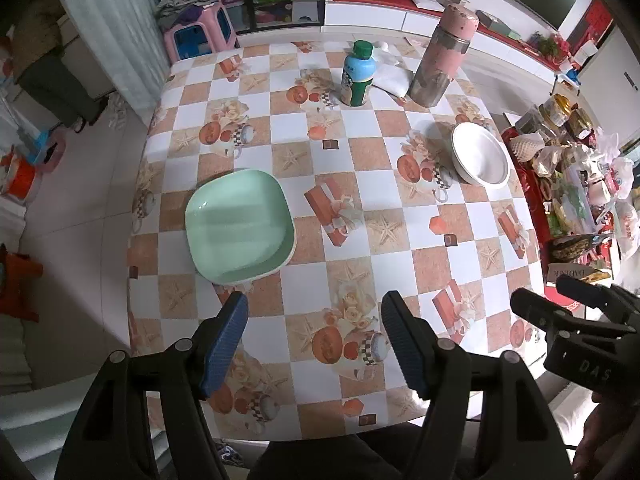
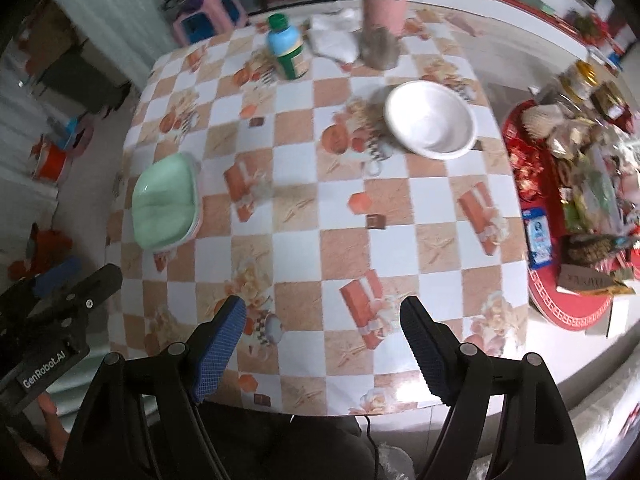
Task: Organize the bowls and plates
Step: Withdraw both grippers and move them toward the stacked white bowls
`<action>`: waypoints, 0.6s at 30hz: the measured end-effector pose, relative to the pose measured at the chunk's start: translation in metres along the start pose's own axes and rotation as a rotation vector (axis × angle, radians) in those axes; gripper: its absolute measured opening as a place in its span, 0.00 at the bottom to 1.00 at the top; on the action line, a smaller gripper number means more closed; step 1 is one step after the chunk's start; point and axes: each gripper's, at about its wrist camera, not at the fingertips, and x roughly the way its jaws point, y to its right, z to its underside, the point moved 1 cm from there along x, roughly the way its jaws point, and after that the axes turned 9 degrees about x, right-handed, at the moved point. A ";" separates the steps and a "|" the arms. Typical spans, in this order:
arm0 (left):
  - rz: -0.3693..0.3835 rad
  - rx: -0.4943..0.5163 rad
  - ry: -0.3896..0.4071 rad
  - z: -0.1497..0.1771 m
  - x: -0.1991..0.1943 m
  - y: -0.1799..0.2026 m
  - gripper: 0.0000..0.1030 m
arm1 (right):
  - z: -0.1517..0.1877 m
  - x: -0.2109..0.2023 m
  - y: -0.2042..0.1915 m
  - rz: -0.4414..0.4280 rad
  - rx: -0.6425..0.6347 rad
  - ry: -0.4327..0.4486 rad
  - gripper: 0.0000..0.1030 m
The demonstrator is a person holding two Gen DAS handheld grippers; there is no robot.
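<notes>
A pale green square plate (image 1: 240, 228) lies on the left side of the checked tablecloth (image 1: 400, 248), and a lighter rim shows under its edge. A white round bowl (image 1: 480, 156) stands upright toward the far right. My left gripper (image 1: 314, 304) hangs above the near table edge, open and empty, just right of the green plate. My right gripper (image 2: 323, 304) is also open and empty over the near edge, with the white bowl (image 2: 430, 120) well ahead of it and the green plate (image 2: 166, 200) off to its left. Each gripper shows at the edge of the other's view.
A green-capped bottle (image 1: 358, 74), a tall pink flask (image 1: 440, 60) and a white cloth (image 1: 390, 76) stand at the table's far side. A red tray (image 2: 568, 308) piled with snack packets sits to the right of the table. A pink stool (image 1: 200, 32) is beyond the far left corner.
</notes>
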 end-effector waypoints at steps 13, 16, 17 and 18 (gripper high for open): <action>0.066 0.064 0.002 -0.015 -0.003 0.004 0.74 | -0.001 -0.015 0.042 0.047 0.226 0.012 0.78; 0.072 0.024 -0.016 -0.011 0.001 -0.009 0.74 | 0.011 -0.009 0.018 0.030 0.176 -0.010 0.78; 0.073 0.021 -0.020 -0.009 0.002 -0.011 0.74 | 0.014 -0.007 0.011 0.027 0.154 -0.016 0.78; 0.073 0.022 -0.022 -0.007 0.002 -0.012 0.74 | 0.016 -0.006 0.004 0.026 0.130 -0.021 0.78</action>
